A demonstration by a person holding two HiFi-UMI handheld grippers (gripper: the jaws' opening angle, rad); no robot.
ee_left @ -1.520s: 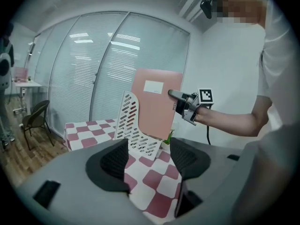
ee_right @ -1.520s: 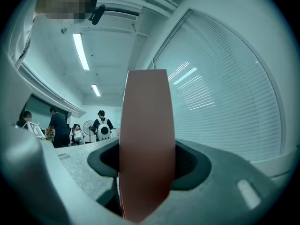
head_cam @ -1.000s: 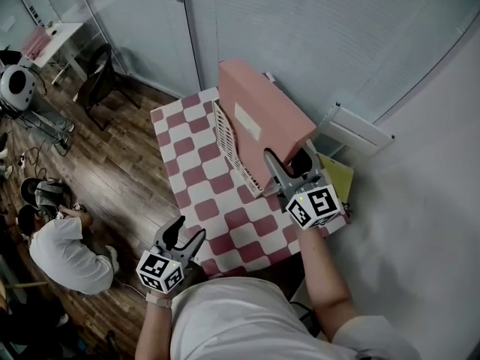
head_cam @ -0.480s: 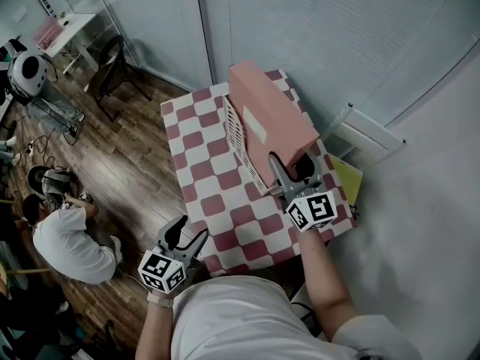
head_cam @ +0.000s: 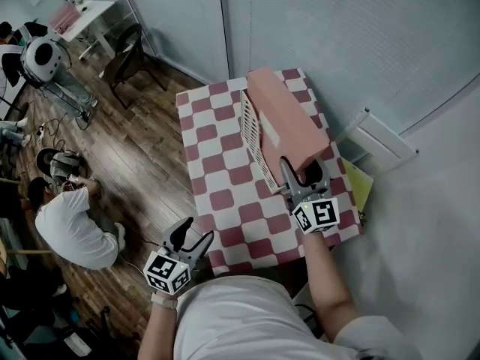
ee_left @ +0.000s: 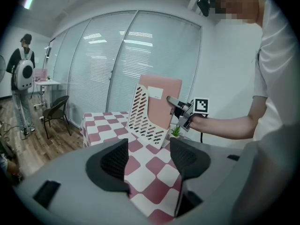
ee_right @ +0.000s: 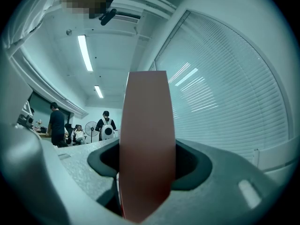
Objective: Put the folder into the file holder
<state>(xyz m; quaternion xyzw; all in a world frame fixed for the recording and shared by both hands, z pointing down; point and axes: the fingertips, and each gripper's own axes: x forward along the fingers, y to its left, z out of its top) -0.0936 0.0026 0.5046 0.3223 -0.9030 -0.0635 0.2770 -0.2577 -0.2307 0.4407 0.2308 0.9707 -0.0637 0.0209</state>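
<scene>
matt pink card folder (head_cam: 281, 118), slotted white plastic file holder (head_cam: 254, 145), checked tablecloth (head_cam: 217, 172), glossy wood-plank floor (head_cam: 142, 145)

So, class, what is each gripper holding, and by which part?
Right gripper: the pink folder, by its edge nearest the person. Left gripper: nothing, open.

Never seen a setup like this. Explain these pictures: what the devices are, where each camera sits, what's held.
No robot here: a person holds hand-operated tongs in each hand. The top-down picture comes from a camera on the person's head; the other two ride on the tongs, looking along their jaws. The right tongs are clamped on a pink folder, upright at the white file holder on the checkered table. The left tongs are open, empty.
</scene>
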